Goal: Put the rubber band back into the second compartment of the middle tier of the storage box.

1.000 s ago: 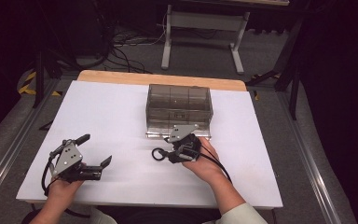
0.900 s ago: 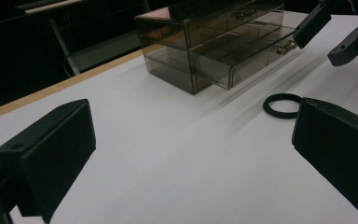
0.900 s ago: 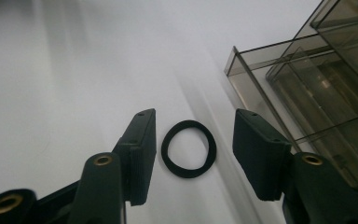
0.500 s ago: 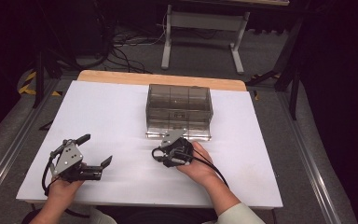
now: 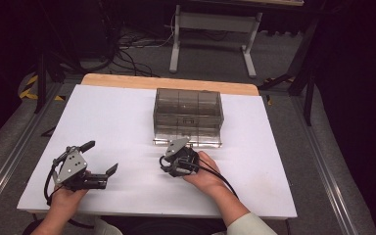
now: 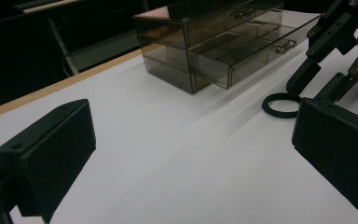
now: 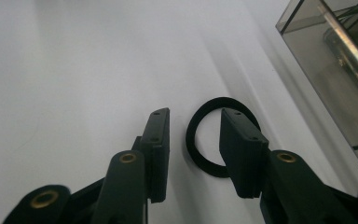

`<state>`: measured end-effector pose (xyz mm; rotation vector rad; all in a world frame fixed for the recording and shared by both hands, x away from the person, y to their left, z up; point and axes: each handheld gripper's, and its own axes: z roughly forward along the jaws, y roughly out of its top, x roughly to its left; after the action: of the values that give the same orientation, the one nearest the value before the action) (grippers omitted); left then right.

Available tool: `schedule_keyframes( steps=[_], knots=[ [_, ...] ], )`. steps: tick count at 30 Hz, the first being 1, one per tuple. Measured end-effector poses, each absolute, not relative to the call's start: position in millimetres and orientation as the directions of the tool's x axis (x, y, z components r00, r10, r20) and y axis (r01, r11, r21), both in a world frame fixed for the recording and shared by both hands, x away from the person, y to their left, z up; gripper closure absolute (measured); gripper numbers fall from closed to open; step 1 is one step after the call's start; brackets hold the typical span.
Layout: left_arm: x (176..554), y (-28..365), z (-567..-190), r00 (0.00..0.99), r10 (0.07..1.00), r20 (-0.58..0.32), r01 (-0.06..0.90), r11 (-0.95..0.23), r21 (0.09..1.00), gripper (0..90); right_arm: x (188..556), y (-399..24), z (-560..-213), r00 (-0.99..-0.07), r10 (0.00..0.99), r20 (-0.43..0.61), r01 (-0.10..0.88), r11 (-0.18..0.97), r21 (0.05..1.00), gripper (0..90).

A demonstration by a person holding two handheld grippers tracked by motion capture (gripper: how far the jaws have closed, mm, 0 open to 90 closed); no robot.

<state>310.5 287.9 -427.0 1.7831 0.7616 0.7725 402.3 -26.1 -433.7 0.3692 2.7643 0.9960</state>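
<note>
The right gripper (image 7: 193,140) has sunk, jaws closing, one inside the black ring (image 7: 200,154); left gripper (image 6: 186,154) gapes.

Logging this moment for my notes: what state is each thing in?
Drawer box: upright, lower drawer pulled partly out.
Ring: flat on the table, not gripped.
Right claw: open, jaws just closing, one rim of the ring between them.
Left claw: open, nothing in it.
</note>
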Motion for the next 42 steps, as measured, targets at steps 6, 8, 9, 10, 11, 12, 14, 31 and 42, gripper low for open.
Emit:
schedule_keyframes(
  steps=[6, 8, 9, 10, 11, 12, 14, 31, 42],
  knots=[
    [310, 288, -427, 0.598, 0.787, 0.152, 0.145, -0.292, 0.945, 0.4, 401, -23, -438, -0.952, 0.29, -0.098, 0.164, 0.752, 0.639, 67.9],
    [310, 288, -427, 0.598, 0.787, 0.152, 0.145, -0.293, 0.945, 0.4, 401, -22, -439, -0.952, 0.289, -0.099, 0.162, 0.753, 0.638, 69.2],
    [310, 288, -427, 0.598, 0.787, 0.152, 0.145, -0.293, 0.945, 0.4, 401, -22, -439, -0.952, 0.289, -0.099, 0.162, 0.753, 0.638, 69.2],
    [310, 288, -427, 0.598, 0.787, 0.152, 0.145, -0.293, 0.945, 0.4, 401, -21, -440, -0.952, 0.289, -0.099, 0.163, 0.755, 0.636, 71.0],
    [310, 288, -427, 0.599, 0.786, 0.154, 0.145, -0.295, 0.944, 0.4, 401, -20, -441, -0.952, 0.289, -0.101, 0.163, 0.757, 0.633, 71.7],
    [310, 288, -427, 0.6, 0.785, 0.155, 0.144, -0.296, 0.944, 0.4, 401, -20, -441, -0.952, 0.289, -0.103, 0.162, 0.759, 0.631, 72.8],
    [310, 288, -427, 0.6, 0.786, 0.152, 0.144, -0.293, 0.945, 0.4, 401, -20, -442, -0.951, 0.29, -0.104, 0.164, 0.762, 0.627, 76.0],
    [310, 288, -427, 0.6, 0.784, 0.157, 0.141, -0.297, 0.944, 0.4, 397, -20, -438, -0.945, 0.29, -0.152, 0.132, 0.763, 0.633, 86.6],
    [310, 288, -427, 0.599, 0.786, 0.151, 0.142, -0.291, 0.946, 0.4, 392, -27, -422, -0.95, 0.27, -0.156, 0.099, 0.734, 0.672, 86.6]
  ],
)
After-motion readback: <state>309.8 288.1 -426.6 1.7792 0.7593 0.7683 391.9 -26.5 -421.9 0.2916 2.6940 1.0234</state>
